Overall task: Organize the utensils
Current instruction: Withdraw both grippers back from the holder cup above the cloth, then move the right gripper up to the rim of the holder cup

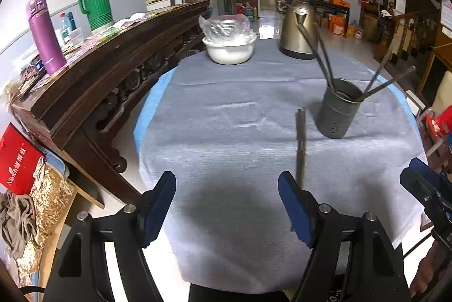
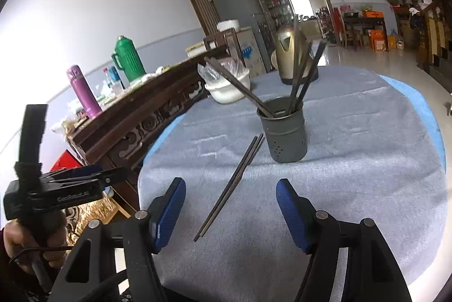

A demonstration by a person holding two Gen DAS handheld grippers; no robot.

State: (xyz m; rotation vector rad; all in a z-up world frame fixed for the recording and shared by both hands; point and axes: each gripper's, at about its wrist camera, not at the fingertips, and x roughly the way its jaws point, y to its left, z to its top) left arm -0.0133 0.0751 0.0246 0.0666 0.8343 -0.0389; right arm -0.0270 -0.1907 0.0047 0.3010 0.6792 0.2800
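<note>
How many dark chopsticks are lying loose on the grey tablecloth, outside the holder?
2. The dark chopsticks lie side by side as a pair on the grey tablecloth, just left of the grey perforated metal holder. Others stand inside it.

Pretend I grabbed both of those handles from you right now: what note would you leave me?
Left hand-held gripper: open, holding nothing, above the near part of the grey tablecloth.
Right hand-held gripper: open, holding nothing, with the loose pair of dark chopsticks lying on the cloth between its fingers.
Dark grey perforated metal utensil cup: upright on the cloth, just beyond the far tips of the loose pair.
Done: several dark chopsticks already stand in the cup.
Left: pick up the loose pair and drop it into the cup, probably with the right one.
</note>
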